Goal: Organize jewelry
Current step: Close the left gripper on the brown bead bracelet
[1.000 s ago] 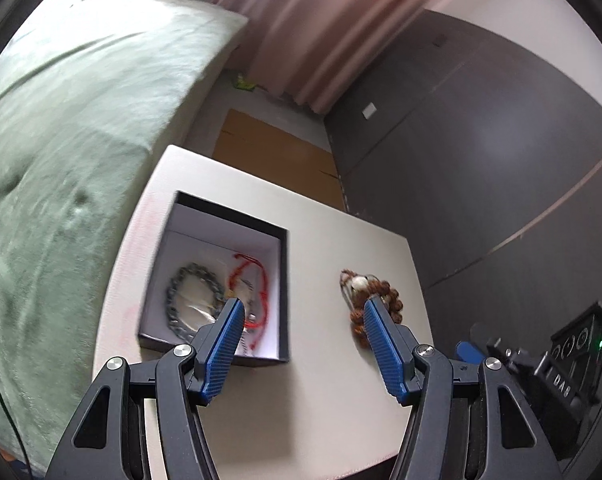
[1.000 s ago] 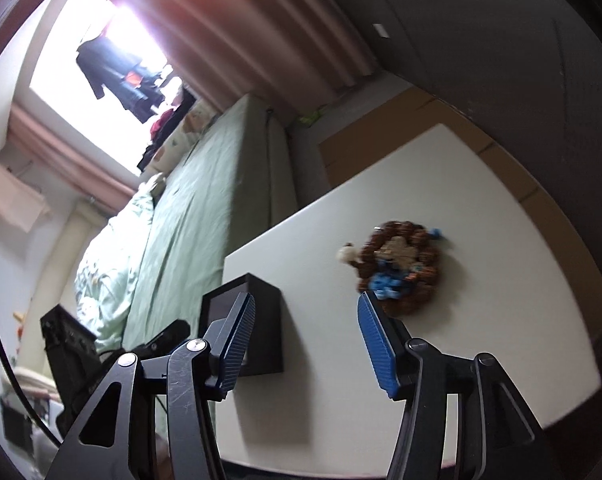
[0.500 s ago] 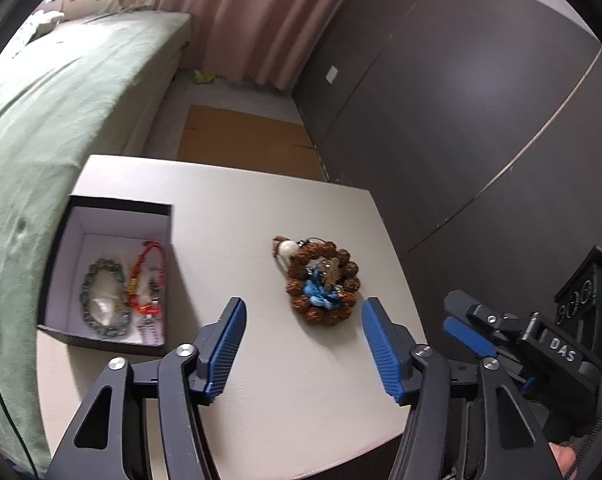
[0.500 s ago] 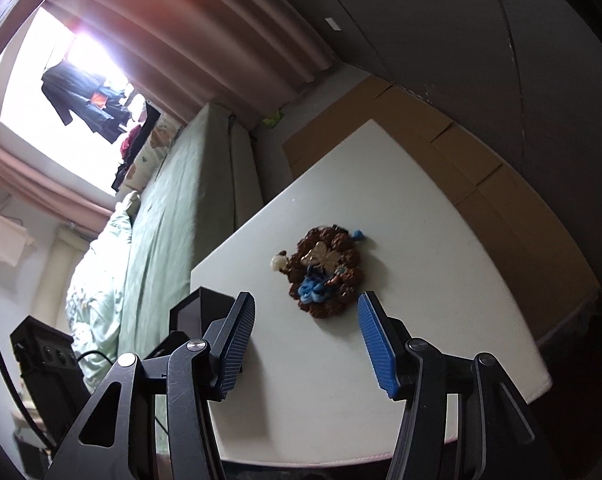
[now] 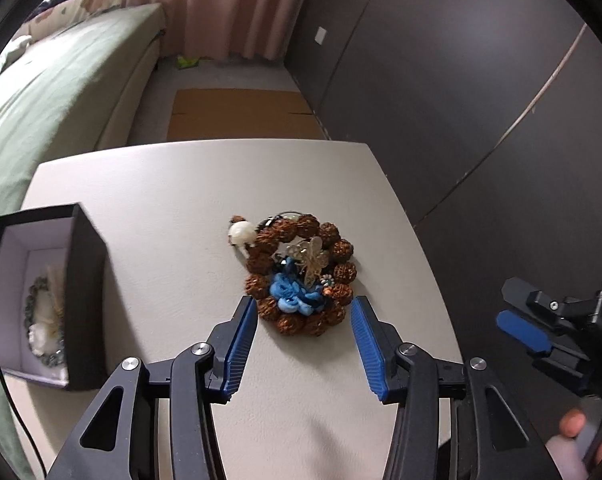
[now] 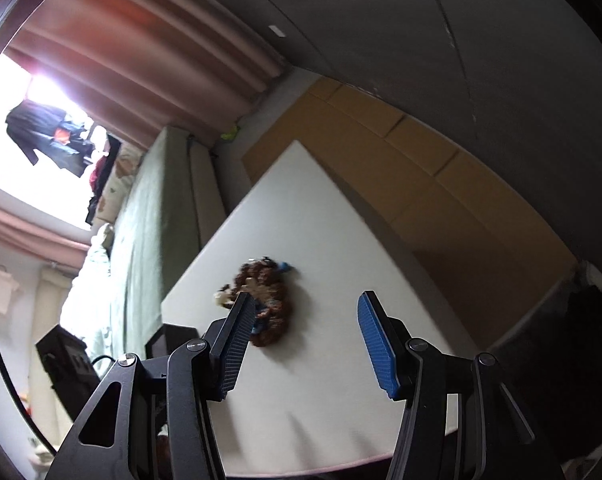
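A pile of jewelry (image 5: 299, 276) lies on the white table (image 5: 181, 200): a brown bead bracelet, a white bead, a blue flower piece and a silver butterfly. My left gripper (image 5: 304, 312) is open, its blue pads either side of the pile's near edge, just above it. A black box (image 5: 85, 288) with white lining stands at the left and holds a grey bead bracelet (image 5: 41, 320). My right gripper (image 6: 305, 312) is open and empty, above the table, with the pile (image 6: 267, 300) behind its left finger. It also shows in the left wrist view (image 5: 541, 320) at the right.
A green bed (image 5: 53, 80) runs along the table's left side. Dark wardrobe doors (image 5: 461, 100) stand on the right. Flat cardboard (image 5: 241, 116) lies on the floor beyond the table. Pink curtains (image 5: 229, 8) hang at the back.
My left gripper has swung right from the box and closed in on the jewelry pile. My right gripper has drifted right, so the pile now sits by its left finger.
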Tool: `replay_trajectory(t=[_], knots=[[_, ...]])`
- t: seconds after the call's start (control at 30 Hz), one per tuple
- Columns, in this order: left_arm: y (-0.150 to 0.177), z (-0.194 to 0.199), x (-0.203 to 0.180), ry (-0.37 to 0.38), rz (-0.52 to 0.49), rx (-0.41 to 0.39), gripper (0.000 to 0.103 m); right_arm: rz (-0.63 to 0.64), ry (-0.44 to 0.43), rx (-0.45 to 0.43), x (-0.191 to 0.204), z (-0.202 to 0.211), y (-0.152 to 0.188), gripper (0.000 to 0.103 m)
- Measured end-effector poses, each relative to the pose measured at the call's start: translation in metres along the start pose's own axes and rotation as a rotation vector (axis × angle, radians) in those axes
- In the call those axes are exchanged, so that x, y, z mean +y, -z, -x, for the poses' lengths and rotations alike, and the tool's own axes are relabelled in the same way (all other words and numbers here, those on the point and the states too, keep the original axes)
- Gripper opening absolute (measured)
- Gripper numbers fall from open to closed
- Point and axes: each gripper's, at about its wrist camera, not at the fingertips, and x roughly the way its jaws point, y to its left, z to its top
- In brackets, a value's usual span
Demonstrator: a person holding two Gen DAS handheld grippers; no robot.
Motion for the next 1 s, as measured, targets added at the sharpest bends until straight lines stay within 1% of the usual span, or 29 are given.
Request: replay_trajectory(t=[0.2, 0.27, 0.47, 0.53, 0.73, 0.8, 0.83, 0.87, 0.93, 1.0], knots=[[-0.001, -0.016, -0.019, -0.077, -0.119, -0.013, 0.05, -0.018, 0.002, 0.015, -0.006, -0.009, -0.011, 0.055], [-0.001, -0.022, -0.021, -0.097, -0.14, -0.014, 0.05, -0.023, 0.005, 0.018, -0.006, -0.013, -0.013, 0.055], [0.002, -0.04, -0.02, -0.127, -0.196, 0.011, 0.05, -0.021, 0.017, 0.036, -0.004, -0.019, -0.015, 0.055], [0.005, -0.042, -0.022, -0.147, -0.218, -0.003, 0.05, -0.015, 0.012, 0.04, -0.001, -0.021, -0.015, 0.055], [0.009, -0.046, -0.026, -0.145, -0.266, -0.032, 0.05, -0.019, 0.009, 0.042, 0.003, -0.027, -0.012, 0.055], [0.009, -0.045, -0.026, -0.141, -0.275, -0.039, 0.046, -0.014, 0.012, 0.043, 0.004, -0.028, -0.011, 0.055], [0.009, -0.044, -0.025, -0.14, -0.274, -0.043, 0.039, -0.009, 0.014, 0.044, 0.005, -0.028, -0.01, 0.055], [0.009, -0.042, -0.023, -0.151, -0.269, -0.045, 0.028, -0.005, 0.016, 0.045, 0.006, -0.028, -0.011, 0.055], [0.009, -0.042, -0.019, -0.14, -0.26, -0.031, 0.028, 0.0, 0.019, 0.044, 0.007, -0.028, -0.011, 0.055], [0.008, -0.04, -0.015, -0.118, -0.252, -0.033, 0.024, 0.002, 0.018, 0.037, 0.007, -0.026, -0.011, 0.055]])
